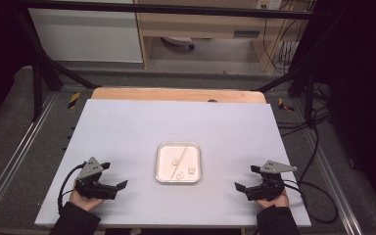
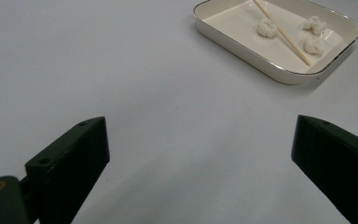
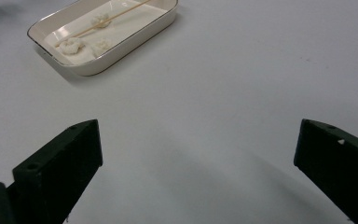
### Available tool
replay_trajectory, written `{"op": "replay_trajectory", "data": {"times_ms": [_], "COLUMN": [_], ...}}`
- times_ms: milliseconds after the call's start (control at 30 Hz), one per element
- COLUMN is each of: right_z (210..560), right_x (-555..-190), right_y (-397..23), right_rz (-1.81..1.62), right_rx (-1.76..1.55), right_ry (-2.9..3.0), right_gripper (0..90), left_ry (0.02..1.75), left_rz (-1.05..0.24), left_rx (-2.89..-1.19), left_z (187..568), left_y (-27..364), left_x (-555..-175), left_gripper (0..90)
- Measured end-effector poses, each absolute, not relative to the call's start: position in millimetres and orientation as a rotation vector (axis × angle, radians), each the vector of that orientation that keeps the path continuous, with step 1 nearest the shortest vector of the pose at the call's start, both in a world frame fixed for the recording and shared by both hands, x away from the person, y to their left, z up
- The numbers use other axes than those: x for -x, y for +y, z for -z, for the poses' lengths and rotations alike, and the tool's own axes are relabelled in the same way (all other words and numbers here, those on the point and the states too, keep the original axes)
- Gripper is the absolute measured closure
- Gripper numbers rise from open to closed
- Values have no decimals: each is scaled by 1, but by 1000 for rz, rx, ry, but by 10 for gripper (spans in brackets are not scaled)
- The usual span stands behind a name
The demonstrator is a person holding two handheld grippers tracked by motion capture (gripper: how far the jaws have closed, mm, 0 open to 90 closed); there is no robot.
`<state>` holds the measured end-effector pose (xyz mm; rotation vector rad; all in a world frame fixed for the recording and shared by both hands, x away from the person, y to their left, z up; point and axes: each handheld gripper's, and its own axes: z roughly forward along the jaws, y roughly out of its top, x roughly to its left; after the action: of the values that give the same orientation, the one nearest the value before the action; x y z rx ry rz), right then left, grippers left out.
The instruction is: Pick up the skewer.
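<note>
Flat white rectangular tabletop (image 1: 127,132), matte. Light wooden strip (image 1: 176,94) runs just beyond its far edge. Grey carpeted floor (image 1: 10,132) lies off the left edge. Black cables (image 1: 318,147) lie loose off the right edge. Yellow-and-black striped tape marks (image 1: 73,99) sit near both far corners. Pale wooden cabinet (image 1: 200,24) and black metal crossbar (image 1: 176,8) stand well beyond the far edge.
</note>
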<state>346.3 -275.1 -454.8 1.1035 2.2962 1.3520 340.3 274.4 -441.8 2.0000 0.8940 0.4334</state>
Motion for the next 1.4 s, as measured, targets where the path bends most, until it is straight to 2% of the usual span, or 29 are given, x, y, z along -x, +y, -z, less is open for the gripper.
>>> {"op": "replay_trajectory", "data": {"times_ms": [967, 1400], "right_z": [454, 455], "right_x": [-347, -347], "right_y": [-273, -272], "right_rz": [-1335, -1323], "right_rx": [-1094, -1091], "right_ry": [2304, 2310], "right_gripper": [15, 15], "left_ry": [856, 841], "left_rz": [-429, -436], "left_rx": [-2062, -2097], "left_z": [431, 416], "left_y": [243, 209], "left_x": [-341, -349], "left_gripper": [42, 64]}}
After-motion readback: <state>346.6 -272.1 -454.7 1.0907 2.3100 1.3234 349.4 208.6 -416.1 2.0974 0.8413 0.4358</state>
